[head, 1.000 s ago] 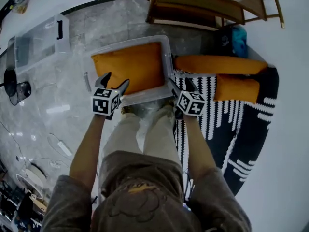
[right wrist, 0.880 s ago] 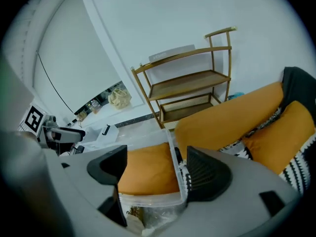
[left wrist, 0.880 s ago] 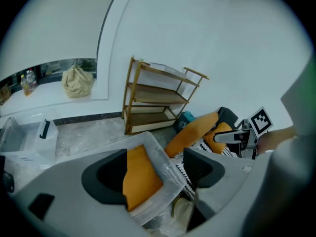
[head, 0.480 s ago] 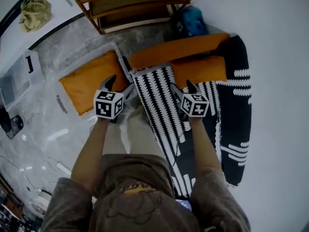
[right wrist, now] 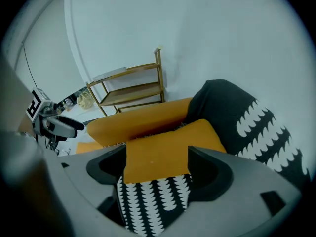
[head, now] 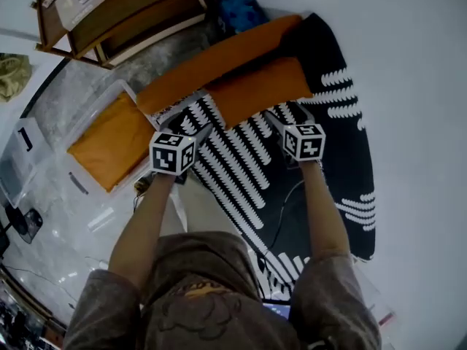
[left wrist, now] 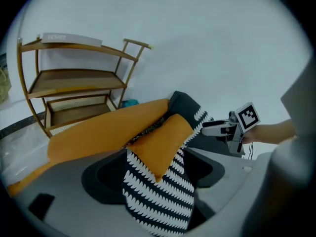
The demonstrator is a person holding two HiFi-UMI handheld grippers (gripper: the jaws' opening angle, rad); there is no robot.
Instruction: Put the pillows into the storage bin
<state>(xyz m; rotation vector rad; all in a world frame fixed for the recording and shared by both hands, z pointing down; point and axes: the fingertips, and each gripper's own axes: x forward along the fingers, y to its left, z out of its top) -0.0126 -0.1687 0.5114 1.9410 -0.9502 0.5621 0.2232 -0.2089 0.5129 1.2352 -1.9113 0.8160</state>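
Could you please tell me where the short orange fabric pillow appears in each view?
Head view: short orange fabric pillow, upper centre.
Left gripper view: the pillow, centre.
Right gripper view: the pillow, lower centre.
Shared landmark: brown wooden shelf, beyond the pillow in all three.

Home-like room, with wooden shelf (head: 131,9) and marble floor (head: 66,86).
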